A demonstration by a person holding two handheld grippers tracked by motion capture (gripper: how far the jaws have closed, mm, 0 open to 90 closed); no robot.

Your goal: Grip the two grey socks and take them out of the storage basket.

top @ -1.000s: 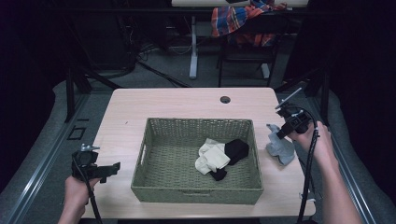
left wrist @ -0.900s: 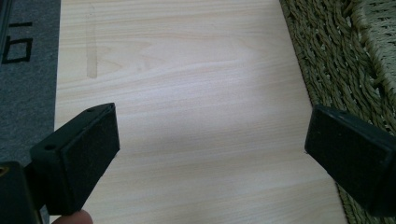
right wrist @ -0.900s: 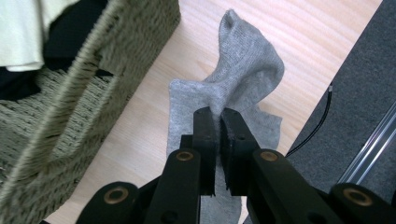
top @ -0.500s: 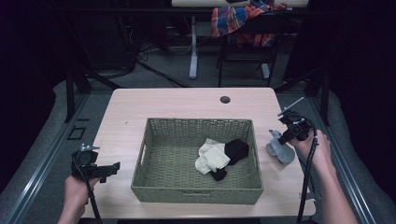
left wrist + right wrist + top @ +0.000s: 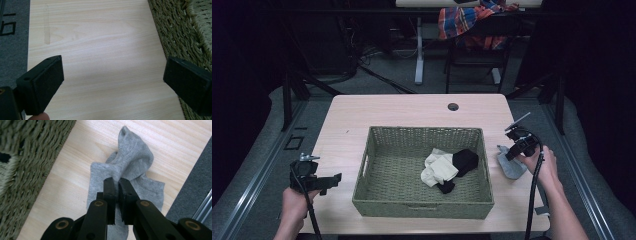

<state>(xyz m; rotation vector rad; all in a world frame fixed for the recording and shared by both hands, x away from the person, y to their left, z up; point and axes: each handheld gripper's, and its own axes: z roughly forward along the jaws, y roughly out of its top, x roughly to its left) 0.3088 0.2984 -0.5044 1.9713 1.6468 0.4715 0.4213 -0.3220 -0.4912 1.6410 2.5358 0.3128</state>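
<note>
Left gripper (image 5: 112,82) jaws wide apart over table (image 5: 100,50), basket (image 5: 180,32) alongside.

The basket (image 5: 422,202) is looking rough and woven. The table (image 5: 100,50) is showing smooth, pale wood. The grey sock (image 5: 132,167) is looking like soft, knitted cloth.

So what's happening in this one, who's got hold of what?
A person works at a wooden table with tongs in each hand. The right tongs are pinched shut on a fold of a grey sock lying on the table beside the woven basket. The left tongs hang open over bare table left of the basket, holding nothing. Inside the basket lie a cream sock and a black sock.
</note>
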